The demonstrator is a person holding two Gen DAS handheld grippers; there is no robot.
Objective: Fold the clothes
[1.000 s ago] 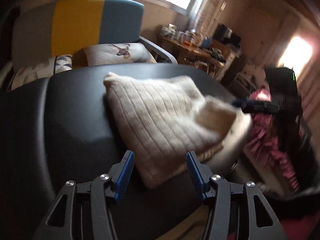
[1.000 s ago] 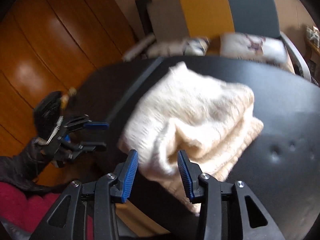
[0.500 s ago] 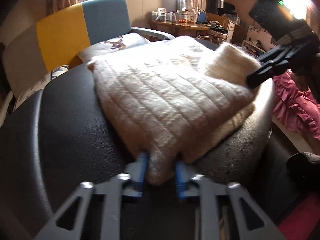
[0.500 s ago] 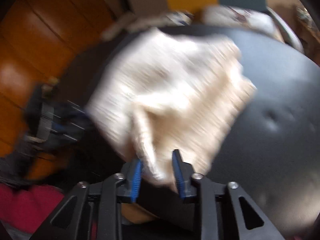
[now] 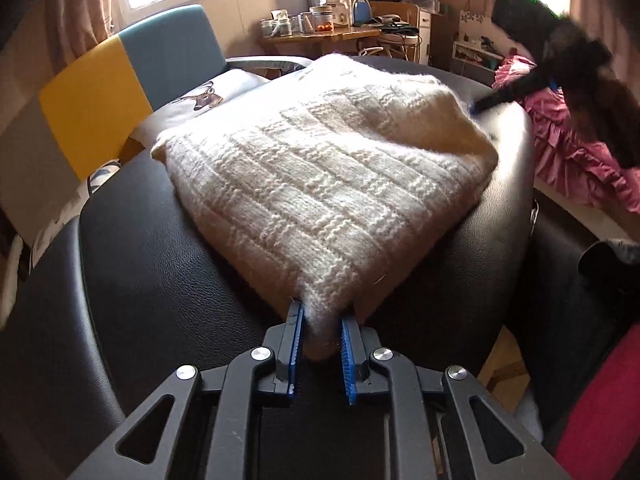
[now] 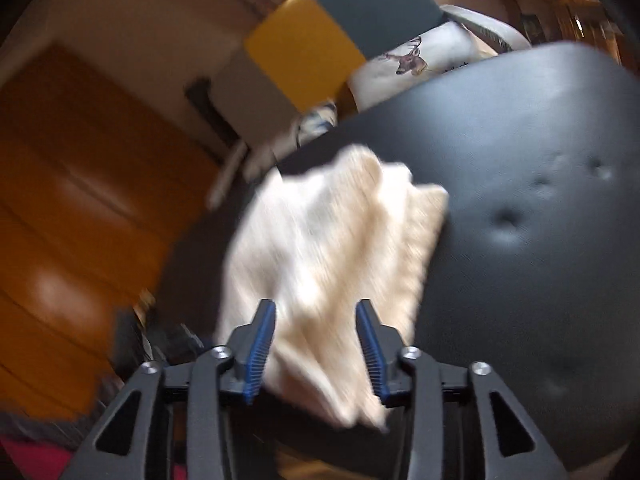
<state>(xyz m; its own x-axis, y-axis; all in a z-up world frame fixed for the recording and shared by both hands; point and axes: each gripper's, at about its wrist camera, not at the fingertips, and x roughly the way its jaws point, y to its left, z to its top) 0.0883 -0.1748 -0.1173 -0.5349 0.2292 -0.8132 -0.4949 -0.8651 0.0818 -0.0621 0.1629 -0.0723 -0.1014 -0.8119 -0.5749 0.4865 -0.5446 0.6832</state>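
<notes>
The cream knitted sweater lies folded into a thick pad on the black leather seat, its near corner reaching toward the seat's near edge. The left gripper has its blue pads pinched tight on that corner, wool bulging between them. The right gripper has just been opening: its jaws stand about half apart with the other near end of the sweater lying loose between them, the pads not pressing it, though that view is smeared by motion. From the left side it shows at the sweater's far right edge, near the seat's rim.

To do this step well, I'd say the left should keep its bite deep enough to hold every layer, not just the top one, so the pad doesn't peel open when moved. The right looks done with its end and should back clear without snagging the fluffy yarn. Any drag should be low and slow, since the leather may let the bundle skid toward the edge.
</notes>
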